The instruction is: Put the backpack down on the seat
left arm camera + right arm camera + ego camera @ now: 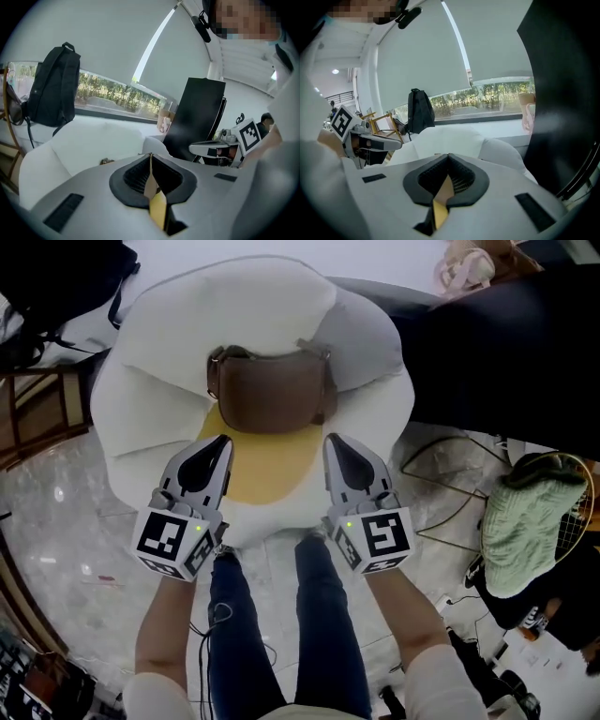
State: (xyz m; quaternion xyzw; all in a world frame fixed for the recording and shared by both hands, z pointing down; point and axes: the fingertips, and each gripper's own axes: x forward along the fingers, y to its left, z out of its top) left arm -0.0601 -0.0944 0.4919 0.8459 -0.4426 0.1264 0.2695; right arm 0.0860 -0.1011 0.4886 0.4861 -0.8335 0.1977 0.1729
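Observation:
A brown backpack (pixel 272 390) lies on the white, petal-shaped seat (pixel 150 399), at the back of its yellow centre cushion (pixel 267 470). My left gripper (pixel 217 448) hovers over the cushion's front left and my right gripper (pixel 336 444) over its front right. Both are a short way in front of the backpack and touch nothing. The left gripper (pixel 150 155) has its jaws shut with nothing between them, and so does the right gripper (pixel 449 157). Only a sliver of the backpack (pixel 107 161) shows above the left jaws.
A black backpack (pixel 54 84) hangs on a wooden chair (pixel 37 418) at the left, by the window. A black panel (pixel 506 343) stands right of the seat. A green cloth (pixel 530 521) lies on a wire basket, with cables on the floor. The person's legs (pixel 281 634) stand before the seat.

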